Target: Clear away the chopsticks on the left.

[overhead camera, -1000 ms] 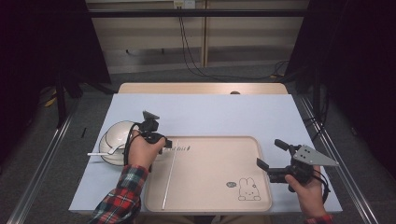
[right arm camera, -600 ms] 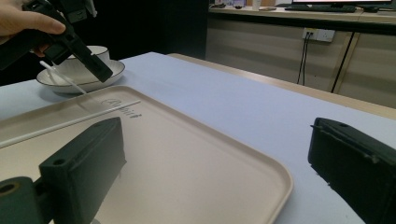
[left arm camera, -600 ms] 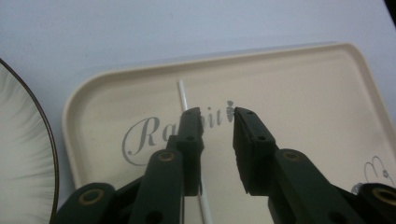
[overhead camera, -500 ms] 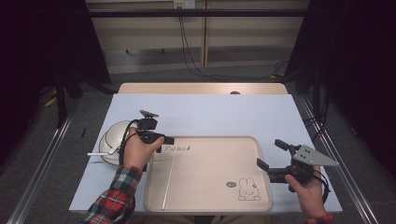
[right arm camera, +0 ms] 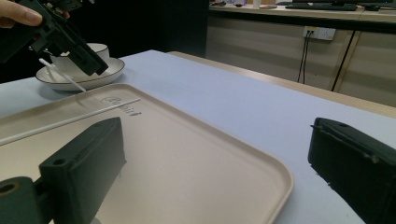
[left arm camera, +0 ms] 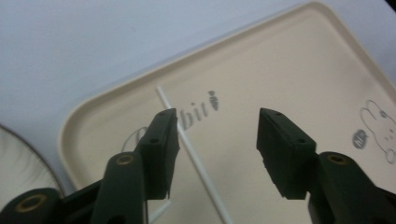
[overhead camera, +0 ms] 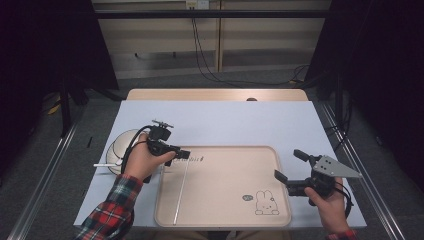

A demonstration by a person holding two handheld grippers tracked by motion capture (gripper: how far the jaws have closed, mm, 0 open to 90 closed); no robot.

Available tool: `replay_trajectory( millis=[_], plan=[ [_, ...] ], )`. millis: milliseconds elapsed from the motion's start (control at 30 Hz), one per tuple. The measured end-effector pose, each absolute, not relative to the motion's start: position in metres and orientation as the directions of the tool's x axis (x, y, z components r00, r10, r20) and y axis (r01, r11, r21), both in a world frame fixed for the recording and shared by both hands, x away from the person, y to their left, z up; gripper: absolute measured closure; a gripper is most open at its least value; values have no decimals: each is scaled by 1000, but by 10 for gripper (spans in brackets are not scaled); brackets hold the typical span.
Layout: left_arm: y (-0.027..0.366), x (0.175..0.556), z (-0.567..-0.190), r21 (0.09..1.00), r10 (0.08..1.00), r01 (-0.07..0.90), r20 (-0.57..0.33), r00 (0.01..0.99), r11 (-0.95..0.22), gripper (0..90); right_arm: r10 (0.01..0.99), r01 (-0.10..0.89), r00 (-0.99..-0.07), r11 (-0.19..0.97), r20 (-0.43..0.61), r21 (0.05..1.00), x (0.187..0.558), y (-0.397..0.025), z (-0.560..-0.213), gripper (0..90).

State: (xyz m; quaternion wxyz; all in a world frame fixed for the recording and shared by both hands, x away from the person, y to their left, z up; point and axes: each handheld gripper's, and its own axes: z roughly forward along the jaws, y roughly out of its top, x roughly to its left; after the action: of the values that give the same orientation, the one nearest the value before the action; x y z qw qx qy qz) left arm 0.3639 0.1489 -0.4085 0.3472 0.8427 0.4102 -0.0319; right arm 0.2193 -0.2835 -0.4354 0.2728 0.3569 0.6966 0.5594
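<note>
A thin white stick (overhead camera: 181, 190) lies lengthwise on the left part of a beige tray (overhead camera: 235, 220) printed with a rabbit. My left gripper (overhead camera: 181, 154) hovers over the tray's far left corner, jaws open. In the left gripper view the stick (left arm camera: 196, 158) runs under the gap, close to the left jaw, and the gripper (left arm camera: 217, 149) holds nothing. My right gripper (overhead camera: 290, 165) is open at the tray's right edge. The right gripper view has the gripper (right arm camera: 219, 163) low over the tray (right arm camera: 261, 170), with the stick (right arm camera: 70, 119) farther off.
A white cup on a saucer (overhead camera: 117, 147) stands left of the tray, behind the left hand, with a second white stick (overhead camera: 102, 165) poking out to the left. The cup and saucer (right arm camera: 88, 65) also appear in the right gripper view. Pale blue tabletop (overhead camera: 225, 122) lies beyond the tray.
My left gripper has tipped down from over the cup and swung right, toward the tray's far left corner. The right gripper and the stick have stayed put.
</note>
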Motion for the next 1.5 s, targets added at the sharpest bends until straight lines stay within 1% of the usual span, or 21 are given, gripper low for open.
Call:
replay_trajectory(
  millis=[133,200,300,367,400,433,500,533,600,667,733,767,867,900,933,1067,1167,1267,1333,1367,1500],
  plan=[
    [148,364,-409,550,644,676,-294,706,-491,407,803,192,-596,119,20,974,219,-283,-435,31],
    [148,365,-410,553,615,639,-265,743,-534,374,803,192,-596,119,20,974,219,-283,-435,31],
    [147,364,-409,556,604,616,-237,761,-558,335,804,194,-595,120,20,974,219,-284,-435,31],
    [148,365,-407,541,575,576,-196,795,-612,299,804,195,-595,120,19,973,219,-284,-435,31],
    [146,364,-408,549,585,584,-199,786,-598,293,804,195,-595,121,20,973,219,-284,-435,31],
    [148,365,-406,531,557,551,-168,813,-644,283,802,194,-597,120,20,974,219,-284,-435,31],
    [146,364,-406,534,555,553,-178,813,-640,271,802,192,-597,118,20,974,219,-283,-435,31],
    [148,365,-405,512,527,523,-153,836,-682,266,803,196,-596,121,20,973,219,-284,-435,31],
    [147,364,-406,501,524,519,-145,839,-693,233,803,195,-596,121,20,973,219,-284,-435,31],
    [149,367,-405,469,474,463,-103,874,-752,215,803,193,-595,120,19,974,219,-284,-435,32],
    [149,366,-405,454,447,436,-91,890,-777,198,804,194,-595,119,20,974,219,-284,-435,32],
    [148,364,-406,464,458,451,-105,883,-762,195,804,193,-595,119,20,974,219,-284,-435,32],
    [149,366,-405,435,422,411,-77,904,-801,173,805,196,-593,117,22,974,219,-284,-435,32],
    [146,362,-408,460,455,445,-96,885,-768,172,805,197,-593,117,23,973,219,-284,-435,32],
    [148,365,-406,422,408,397,-68,910,-815,172,805,197,-593,117,23,973,219,-284,-435,32],
    [146,364,-408,393,382,365,-36,923,-844,174,804,197,-594,116,24,973,219,-283,-435,32],
    [146,364,-408,362,342,322,-9,940,-875,211,805,196,-593,117,23,974,219,-284,-435,32],
    [146,363,-409,336,307,284,16,952,-898,223,805,201,-592,114,28,973,218,-283,-435,32],
    [146,363,-410,309,270,248,30,962,-918,249,803,194,-596,119,21,974,219,-284,-435,32],
    [146,363,-411,303,268,245,35,963,-921,262,805,196,-593,118,22,974,219,-284,-435,32],
    [147,362,-414,262,225,206,45,973,-943,344,802,194,-597,117,22,974,219,-283,-435,32]
  ],
)
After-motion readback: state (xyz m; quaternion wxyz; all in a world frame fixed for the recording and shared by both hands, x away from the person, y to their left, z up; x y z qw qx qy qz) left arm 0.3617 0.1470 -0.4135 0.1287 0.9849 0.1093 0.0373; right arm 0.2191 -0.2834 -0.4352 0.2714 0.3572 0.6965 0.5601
